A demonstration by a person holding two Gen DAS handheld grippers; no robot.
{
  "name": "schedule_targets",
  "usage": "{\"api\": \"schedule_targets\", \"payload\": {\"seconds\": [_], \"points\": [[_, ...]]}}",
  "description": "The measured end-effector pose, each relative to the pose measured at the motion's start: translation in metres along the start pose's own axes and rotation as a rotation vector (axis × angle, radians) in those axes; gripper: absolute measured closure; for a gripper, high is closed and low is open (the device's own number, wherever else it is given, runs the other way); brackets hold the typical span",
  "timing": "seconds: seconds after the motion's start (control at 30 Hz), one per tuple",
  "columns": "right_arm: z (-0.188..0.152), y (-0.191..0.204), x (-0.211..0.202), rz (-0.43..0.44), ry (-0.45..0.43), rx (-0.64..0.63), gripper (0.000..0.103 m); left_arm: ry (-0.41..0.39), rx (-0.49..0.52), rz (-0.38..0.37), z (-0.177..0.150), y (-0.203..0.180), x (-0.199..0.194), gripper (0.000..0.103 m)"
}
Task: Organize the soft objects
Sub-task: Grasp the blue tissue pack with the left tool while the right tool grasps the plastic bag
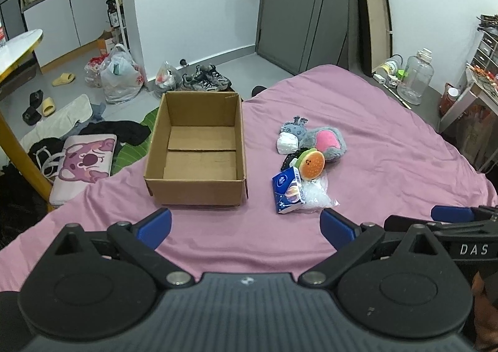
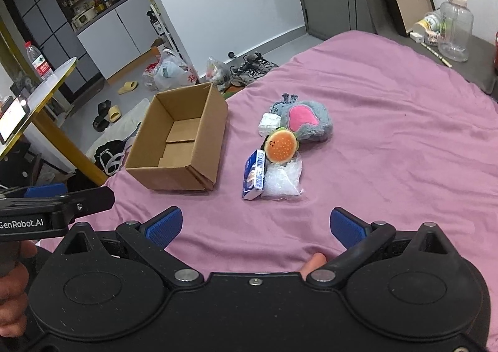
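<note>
You held both tools low over the near edge of the pink bedspread (image 1: 389,140), the left gripper (image 1: 246,227) and the right gripper (image 2: 256,225) each with its blue pads spread wide and nothing between them. Nothing had gone into the cardboard box (image 1: 199,146) yet, so the step in hand looked like a first pick. Nearest you lay the blue tissue pack (image 2: 255,174), propped on edge against the clear crinkly bag (image 2: 281,180); it was probably best to take it across its narrow faces, since the bag would likely slip. Behind them the burger plush (image 2: 281,146) leaned on the grey and pink plush (image 2: 306,121), with a white bundle (image 2: 269,124) and a small grey toy (image 2: 281,104) touching at the far side. The box stood open toward the bed's left edge, well apart from the pile, so a lift clear of its near wall seemed wise.
</note>
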State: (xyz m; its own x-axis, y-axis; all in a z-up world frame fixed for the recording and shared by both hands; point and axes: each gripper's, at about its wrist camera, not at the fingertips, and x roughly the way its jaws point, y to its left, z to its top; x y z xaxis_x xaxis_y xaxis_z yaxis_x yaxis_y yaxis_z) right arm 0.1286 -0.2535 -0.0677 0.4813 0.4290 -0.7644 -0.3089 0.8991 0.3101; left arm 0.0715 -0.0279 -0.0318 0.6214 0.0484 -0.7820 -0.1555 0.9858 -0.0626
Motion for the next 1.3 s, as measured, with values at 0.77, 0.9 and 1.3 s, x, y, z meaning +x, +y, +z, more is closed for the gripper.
{"api": "schedule_targets", "payload": {"seconds": [0.77,0.9,1.3], "points": [[0.025,-0.083,0.105,0.105,0.105,0.372,0.018,0.081,-0.120,-0.036,0.015,-0.027,0.104,0.031],[0.028,-0.095,0.129,0.121,0.145,0.438,0.025,0.097,-0.135,-0.032,0.014,-0.032,0.122,0.033],[0.025,-0.120,0.171,0.228,0.216,0.560,0.026,0.135,-0.123,-0.042,0.016,-0.055,0.177,0.033]]}}
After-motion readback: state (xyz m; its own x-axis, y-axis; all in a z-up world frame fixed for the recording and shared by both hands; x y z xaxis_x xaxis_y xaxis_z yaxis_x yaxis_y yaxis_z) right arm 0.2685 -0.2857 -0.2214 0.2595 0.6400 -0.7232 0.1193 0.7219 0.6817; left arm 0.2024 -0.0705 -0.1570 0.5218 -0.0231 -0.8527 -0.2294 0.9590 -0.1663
